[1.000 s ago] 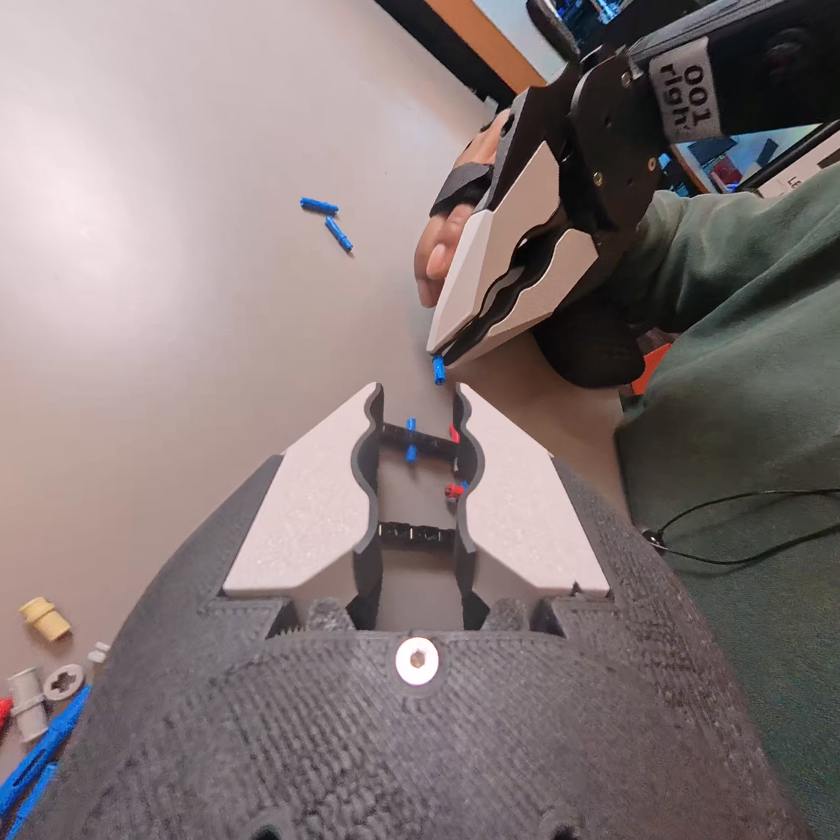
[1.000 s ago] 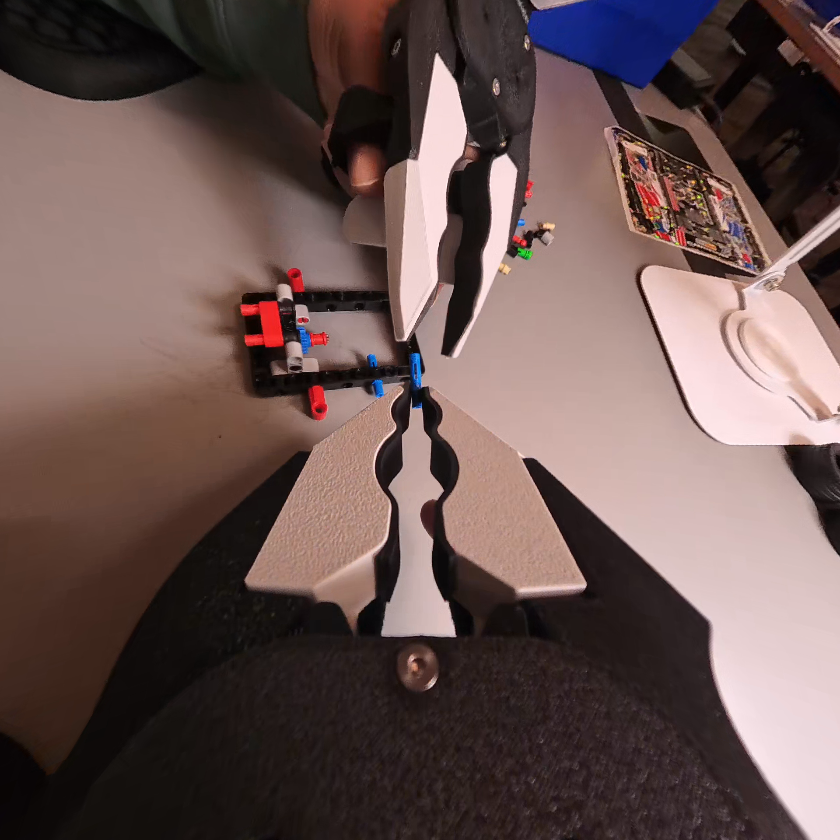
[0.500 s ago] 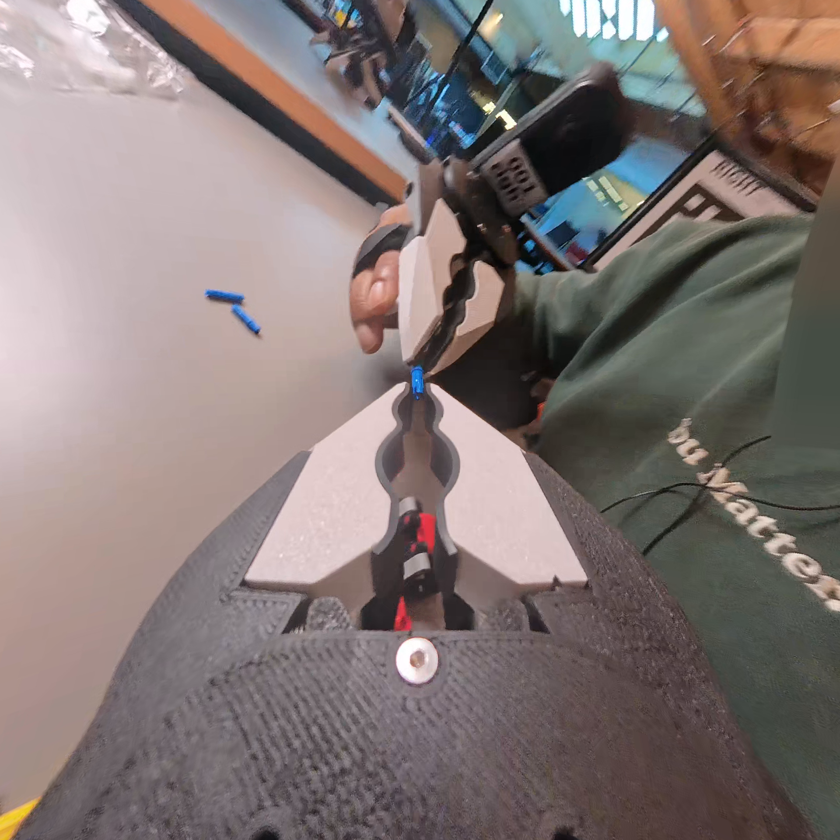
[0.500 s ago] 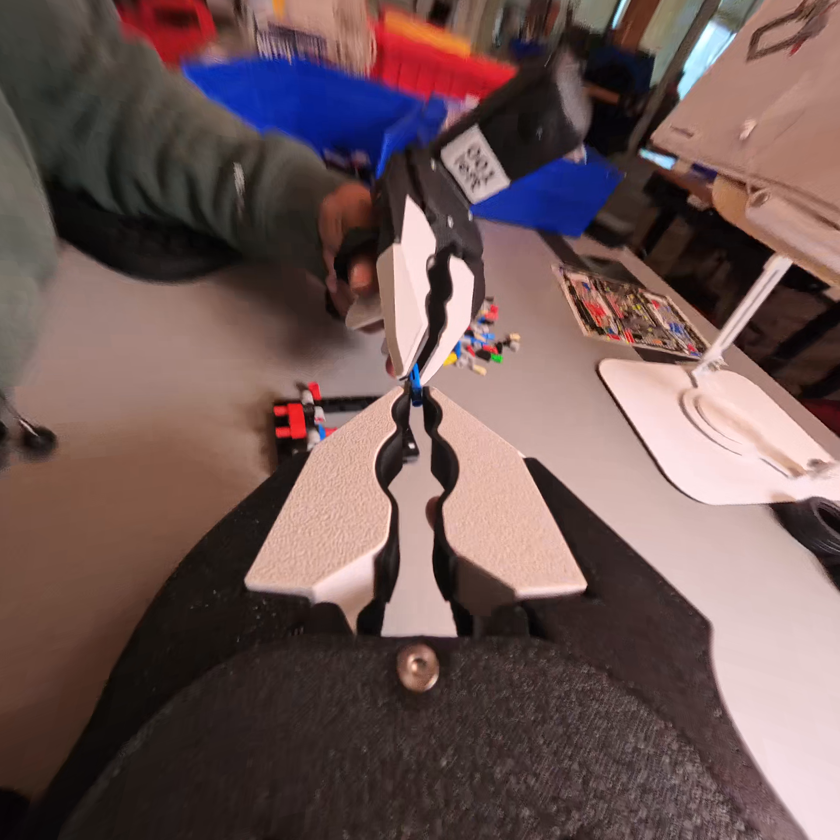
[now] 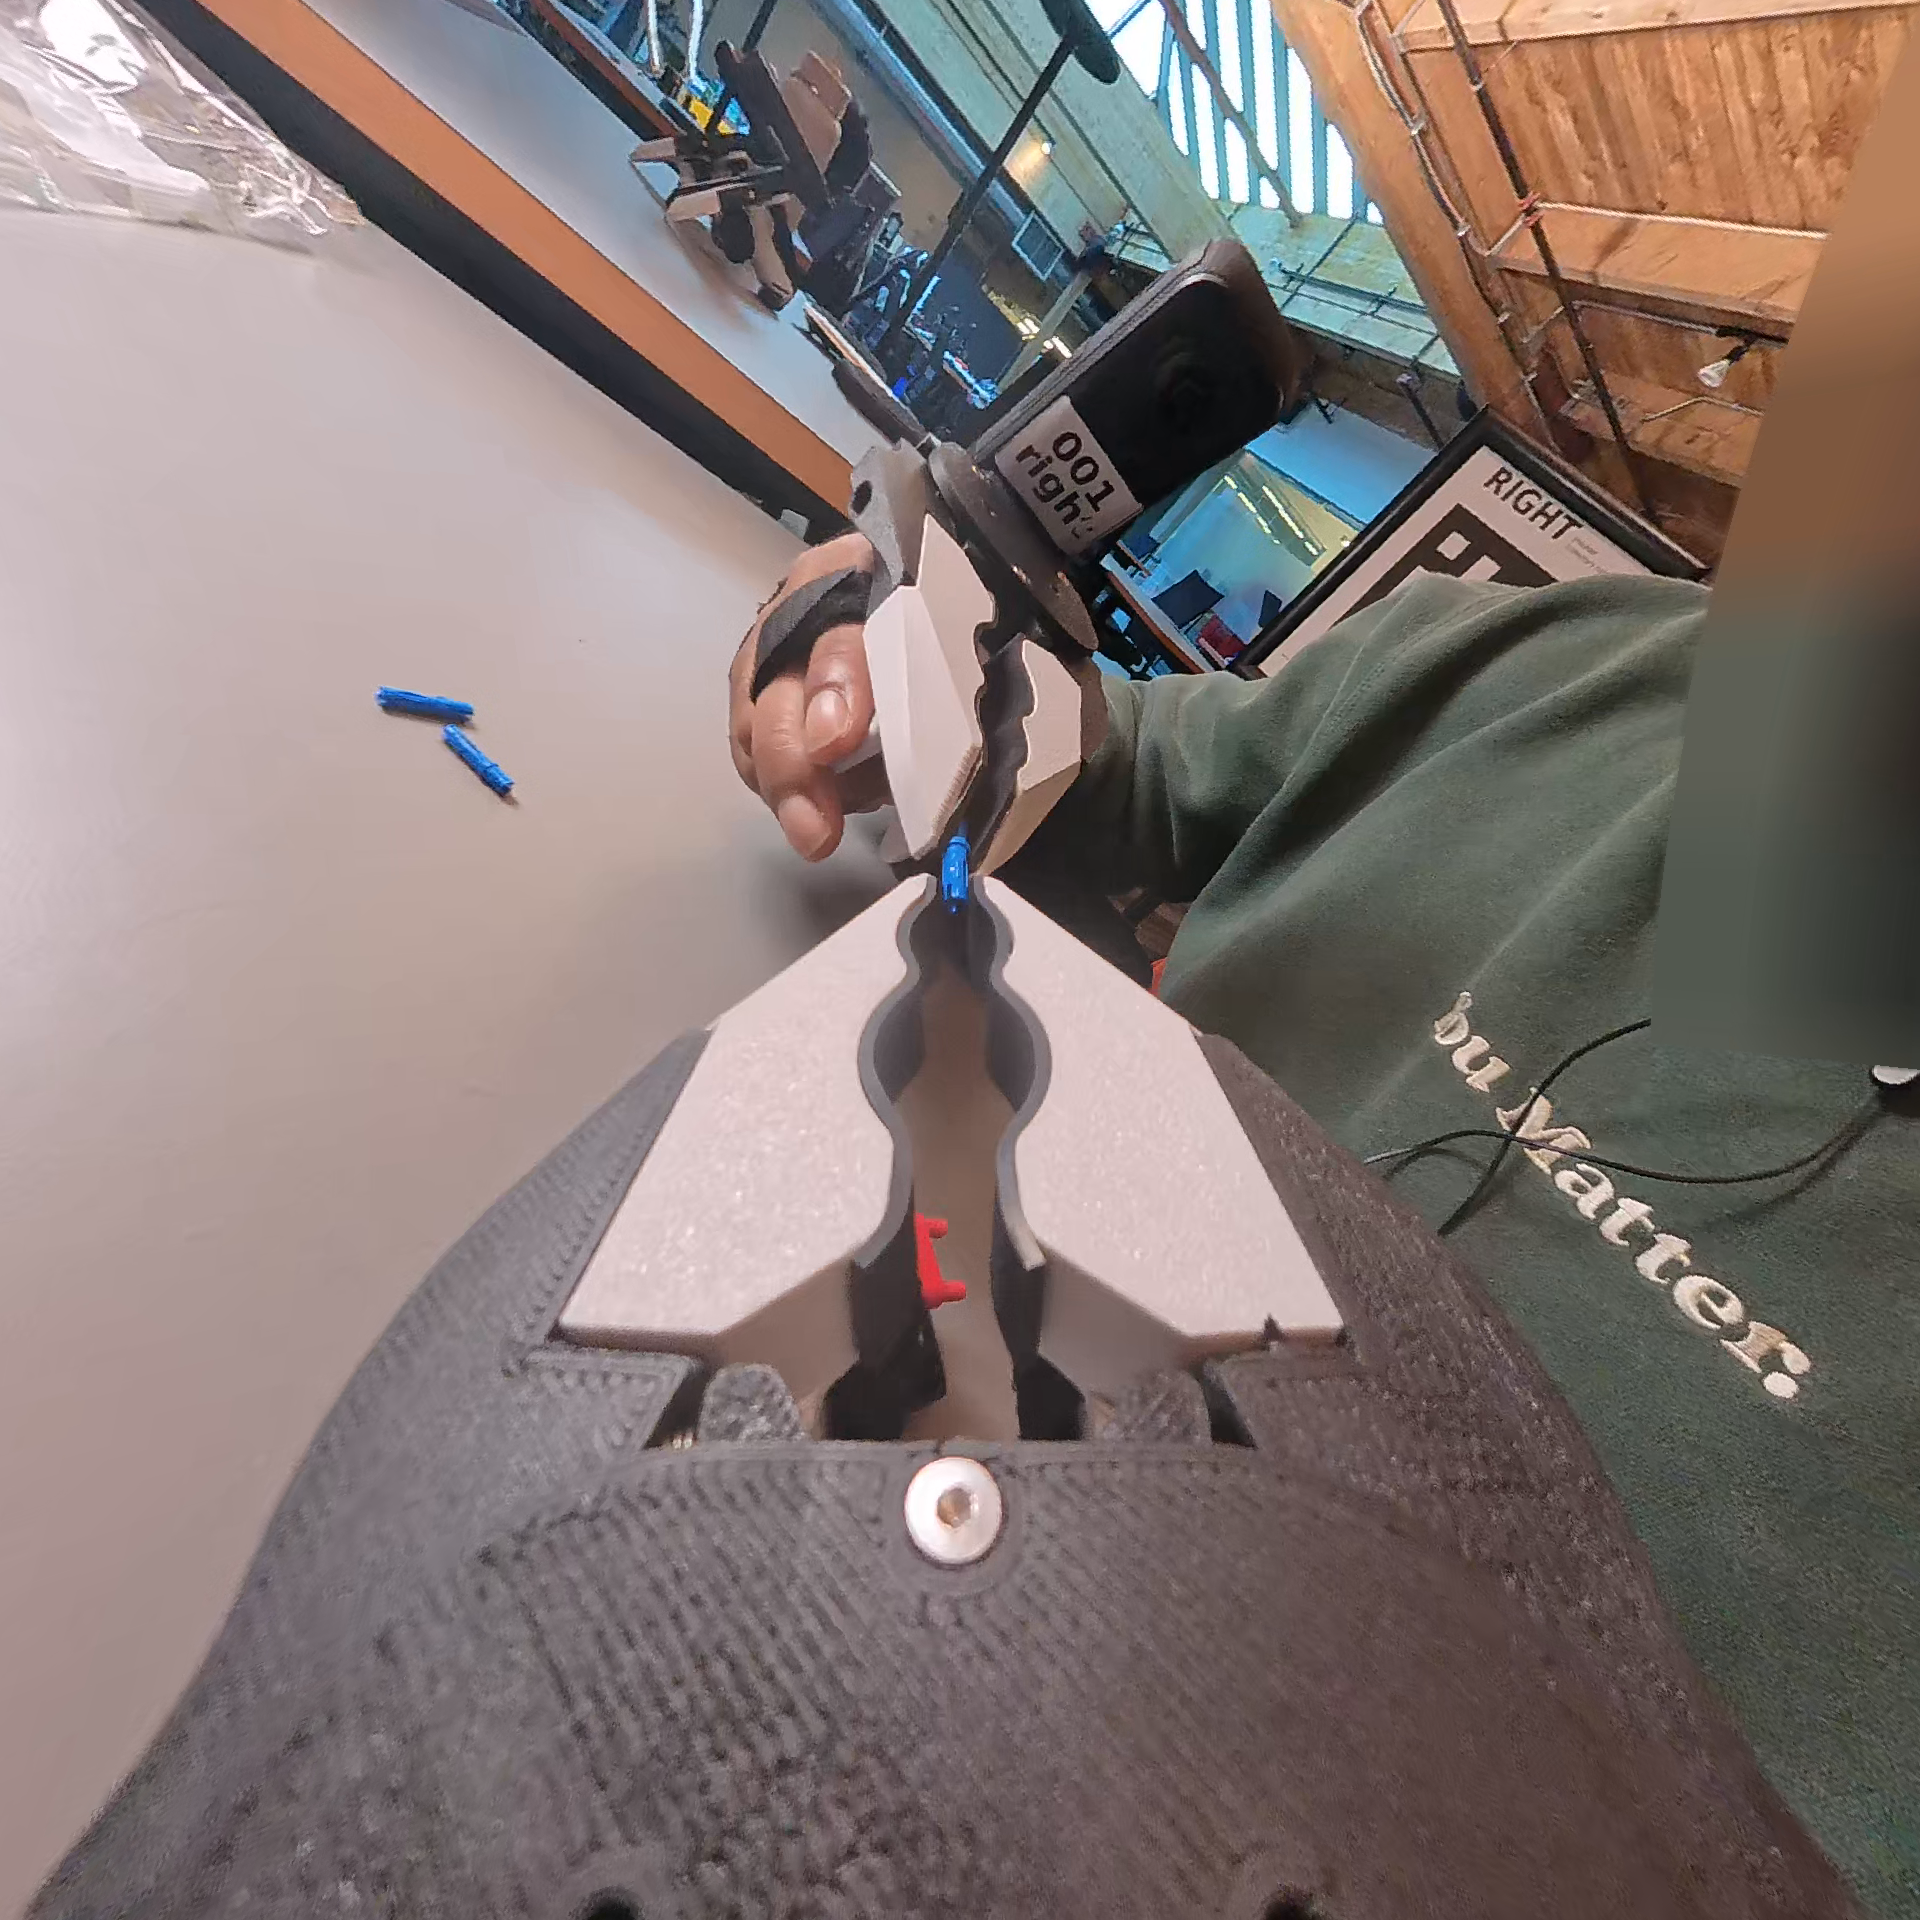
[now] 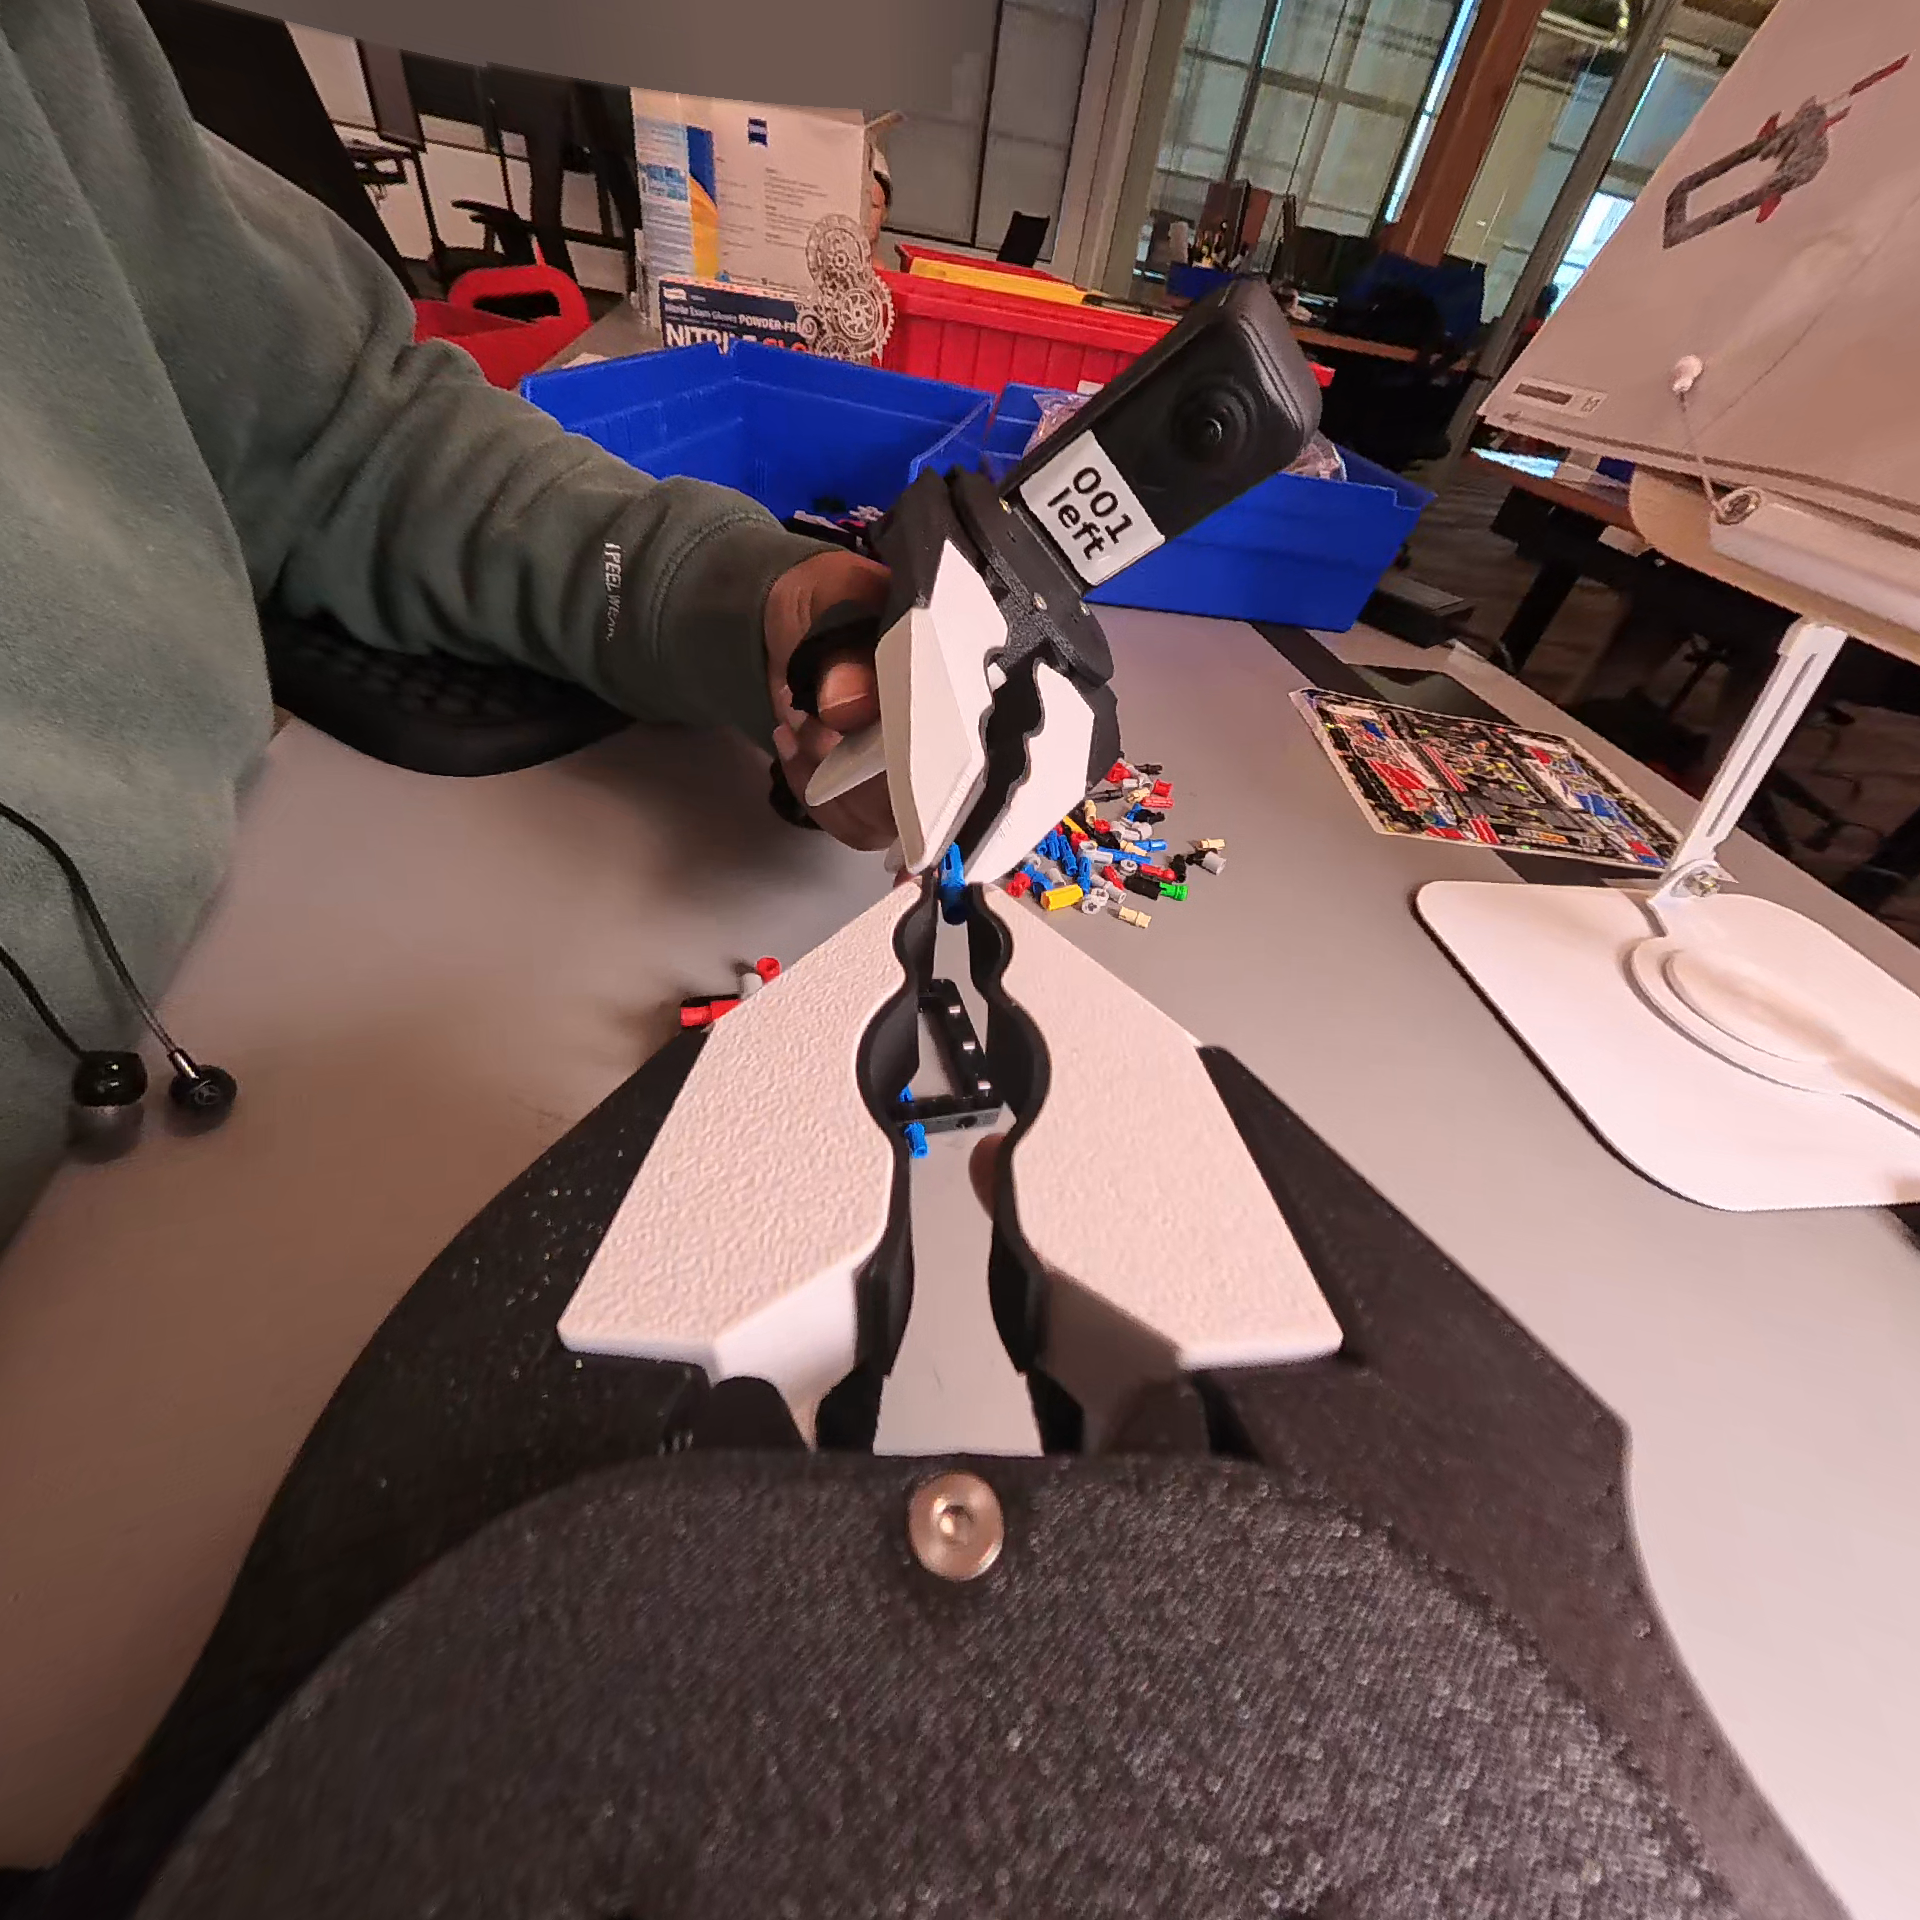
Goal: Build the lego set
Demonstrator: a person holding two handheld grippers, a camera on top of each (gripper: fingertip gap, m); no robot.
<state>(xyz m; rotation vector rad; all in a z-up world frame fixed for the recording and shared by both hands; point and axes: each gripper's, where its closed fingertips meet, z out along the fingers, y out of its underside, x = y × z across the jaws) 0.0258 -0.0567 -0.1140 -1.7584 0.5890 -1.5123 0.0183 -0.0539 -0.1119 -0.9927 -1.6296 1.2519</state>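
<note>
The right gripper (image 6: 948, 902) pinches a blue pin (image 6: 950, 868), tip to tip with the left gripper (image 5: 951, 899), closed on the black frame (image 6: 954, 1049) lifted above the table (image 6: 1299, 1091); loose pieces (image 6: 1117, 847) lie beyond.

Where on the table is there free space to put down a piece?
Free: the wide bare table around the two blue pins, and the strip between the loose pieces and the white stand base. Crowded: around the black frame and red pieces.

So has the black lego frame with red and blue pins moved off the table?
Yes. The black lego frame is lifted off the grey table, held by the left gripper.
</note>
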